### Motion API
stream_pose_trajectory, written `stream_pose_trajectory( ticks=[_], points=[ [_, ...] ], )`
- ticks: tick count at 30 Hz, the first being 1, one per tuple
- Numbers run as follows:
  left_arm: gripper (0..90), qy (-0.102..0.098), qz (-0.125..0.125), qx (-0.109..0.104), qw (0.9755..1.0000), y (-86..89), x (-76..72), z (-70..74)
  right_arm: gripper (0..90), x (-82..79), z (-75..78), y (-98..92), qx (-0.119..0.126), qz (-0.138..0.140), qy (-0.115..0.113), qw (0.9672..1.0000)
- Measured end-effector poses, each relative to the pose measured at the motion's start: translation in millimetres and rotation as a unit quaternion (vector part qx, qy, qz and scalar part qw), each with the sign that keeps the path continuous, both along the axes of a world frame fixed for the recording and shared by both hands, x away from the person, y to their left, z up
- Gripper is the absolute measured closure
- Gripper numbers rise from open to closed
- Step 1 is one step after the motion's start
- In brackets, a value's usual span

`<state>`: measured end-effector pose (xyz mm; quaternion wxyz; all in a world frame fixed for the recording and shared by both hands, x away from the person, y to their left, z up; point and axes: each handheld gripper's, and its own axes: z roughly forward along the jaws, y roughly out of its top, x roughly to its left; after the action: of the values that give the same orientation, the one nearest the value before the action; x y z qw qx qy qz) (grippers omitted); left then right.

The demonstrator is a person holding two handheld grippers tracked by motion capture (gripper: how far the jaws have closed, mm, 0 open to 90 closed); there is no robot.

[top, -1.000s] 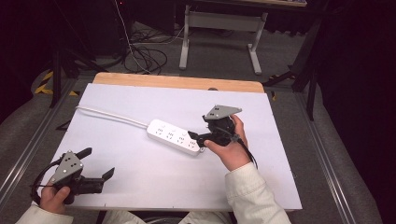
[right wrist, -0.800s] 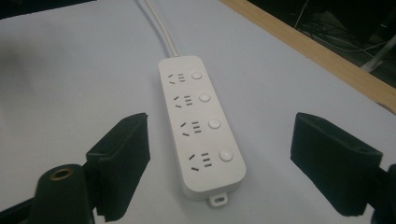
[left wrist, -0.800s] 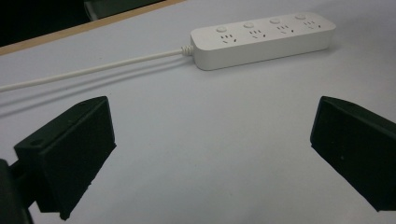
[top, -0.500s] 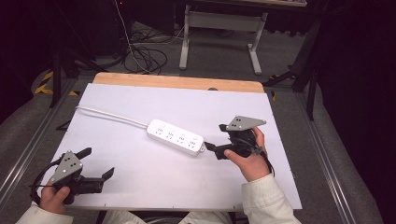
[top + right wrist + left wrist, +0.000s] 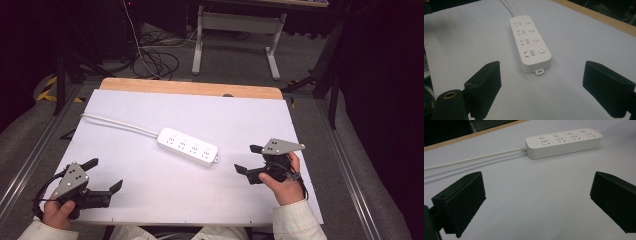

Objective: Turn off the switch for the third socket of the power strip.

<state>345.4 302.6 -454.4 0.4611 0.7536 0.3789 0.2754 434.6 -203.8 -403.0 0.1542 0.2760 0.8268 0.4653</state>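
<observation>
left tool (image 5: 101, 175) at 7 o'clock, jaws wide, empty | right tool (image 5: 248, 159) at 4 o'clock, jaws wide, empty | white four-socket plastic power strip (image 5: 188, 146) flat at centre of white counter (image 5: 240, 115), between both | its white cord (image 5: 120, 123) runs toward 10 o'clock

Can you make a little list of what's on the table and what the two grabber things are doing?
surface: white table top with a wooden far edge
main thing: white power strip, four sockets, each with a button, lying flat near the middle
cord: white cord runs from the strip toward the table's far left
left gripper: open, holding nothing, near-left corner
right gripper: open, holding nothing, just right of the strip, not touching it
plugs in strip: none
</observation>
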Motion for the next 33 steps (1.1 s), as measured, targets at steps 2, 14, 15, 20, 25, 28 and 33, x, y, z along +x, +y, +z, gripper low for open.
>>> stream_pose_trajectory(
  ticks=[2, 14, 15, 20, 25, 28, 33],
  points=[
    [0.3, 0.002, -0.001, -0.001, 1.0, 0.0, -0.4, 0.3, 15.3, -1.7, -5.3, -5.1, 0.003, -0.001, 0.001, 1.0],
    [0.3, 0.002, 0.0, 0.002, 1.0, 0.2, -5.0, 2.7, 15.3, -8.5, -39.9, -22.0, -0.011, 0.006, 0.018, 0.9998],
    [0.3, 0.004, 0.0, 0.002, 1.0, 0.1, -5.5, 2.5, 15.2, -8.9, -42.0, -23.3, -0.008, 0.005, 0.019, 0.9998],
    [0.3, 0.008, -0.001, 0.003, 1.0, 0.9, -6.9, 2.1, 14.5, -10.9, -55.2, -29.1, 0.016, 0.003, 0.034, 0.9993],
    [0.3, 0.01, -0.001, 0.004, 0.9999, 2.1, -8.1, 1.4, 12.9, -13.2, -68.6, -35.1, 0.014, -0.014, 0.031, 0.9993],
    [0.3, 0.011, -0.001, 0.003, 0.9999, 2.8, -8.4, 0.0, 12.7, -14.8, -76.1, -38.1, 0.012, -0.023, 0.038, 0.999],
    [0.3, 0.011, -0.001, 0.002, 0.9999, 4.7, -8.5, -1.9, 12.8, -18.3, -86.6, -40.8, 0.0, -0.029, 0.049, 0.9984]
  ],
)
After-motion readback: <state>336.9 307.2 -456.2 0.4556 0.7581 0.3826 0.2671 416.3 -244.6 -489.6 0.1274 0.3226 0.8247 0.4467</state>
